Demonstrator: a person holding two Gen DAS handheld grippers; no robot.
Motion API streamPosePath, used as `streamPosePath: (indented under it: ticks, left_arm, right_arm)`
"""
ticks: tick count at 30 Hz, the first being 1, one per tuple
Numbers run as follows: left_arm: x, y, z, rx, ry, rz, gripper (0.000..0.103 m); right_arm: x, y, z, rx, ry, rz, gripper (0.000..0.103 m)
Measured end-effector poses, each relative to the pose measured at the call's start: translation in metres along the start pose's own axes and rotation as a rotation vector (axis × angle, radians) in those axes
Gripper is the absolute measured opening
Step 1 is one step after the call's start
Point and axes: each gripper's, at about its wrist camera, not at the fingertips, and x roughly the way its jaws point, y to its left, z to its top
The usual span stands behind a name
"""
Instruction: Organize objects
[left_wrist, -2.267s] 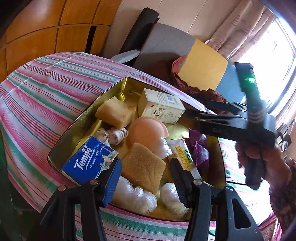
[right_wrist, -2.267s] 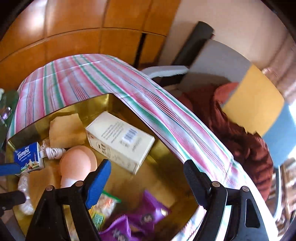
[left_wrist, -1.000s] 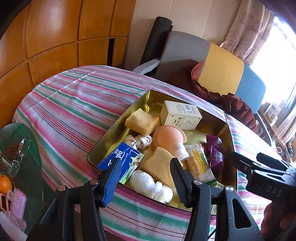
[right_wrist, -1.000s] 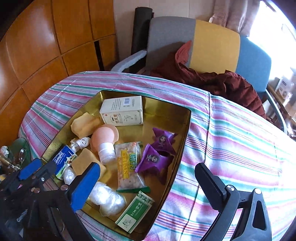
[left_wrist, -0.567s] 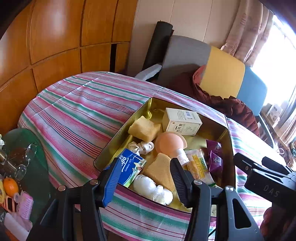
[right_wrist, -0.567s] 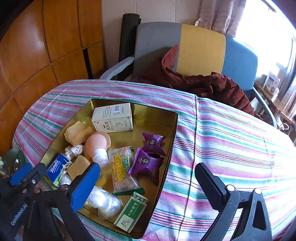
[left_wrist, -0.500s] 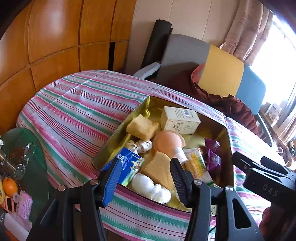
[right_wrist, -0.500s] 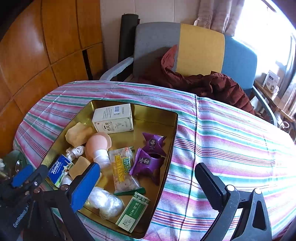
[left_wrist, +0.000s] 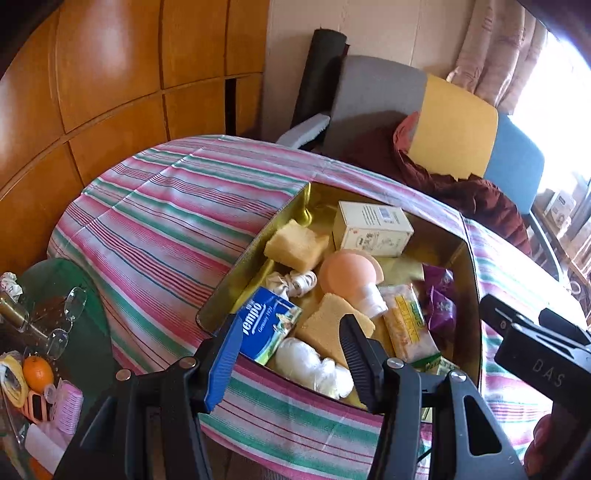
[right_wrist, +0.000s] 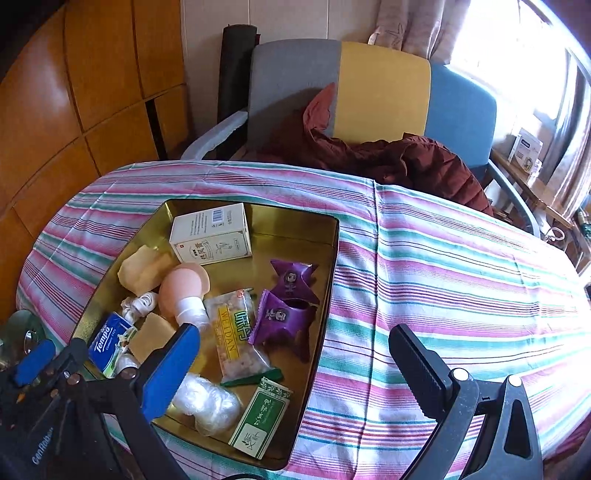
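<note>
A gold tin tray (right_wrist: 328, 280) on the striped tablecloth holds several items: a cream box (right_wrist: 210, 234), a pink ball-shaped bottle (right_wrist: 183, 284), yellow sponges (left_wrist: 295, 245), a blue Tempo tissue pack (left_wrist: 266, 328), purple snack packets (right_wrist: 284, 314), a Weidan packet (right_wrist: 232, 336), a green packet (right_wrist: 260, 421) and clear wrapped bundles (right_wrist: 208, 402). My left gripper (left_wrist: 288, 354) is open and empty, held back from the tray's near edge. My right gripper (right_wrist: 295, 358) is open and empty, above the tray's right side. Each gripper shows in the other's view.
The striped tablecloth (right_wrist: 443, 280) stretches right of the tray. An armchair (right_wrist: 369, 88) with a dark red jacket (right_wrist: 406, 158) stands behind the table. A green glass side table (left_wrist: 48, 314) with glasses and an orange is at the lower left. Wood panelling is on the left.
Both grippers have pulled back from the tray, from close over it to a wider view. Over the last half second they barely moved. The items stayed in place.
</note>
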Motion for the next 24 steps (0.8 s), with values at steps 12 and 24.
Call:
streamPosePath:
  ticks: [12,24]
  left_arm:
    - [-0.007,-0.008,-0.005,0.016,-0.006,-0.018,0.055]
    - [-0.007,-0.012,-0.007,0.021,-0.027,0.014,0.055]
  right_arm:
    - [0.000,-0.005,-0.001,0.035,-0.008,-0.005,0.103]
    - [0.003,-0.008,-0.002,0.043,-0.004,-0.015,0.103]
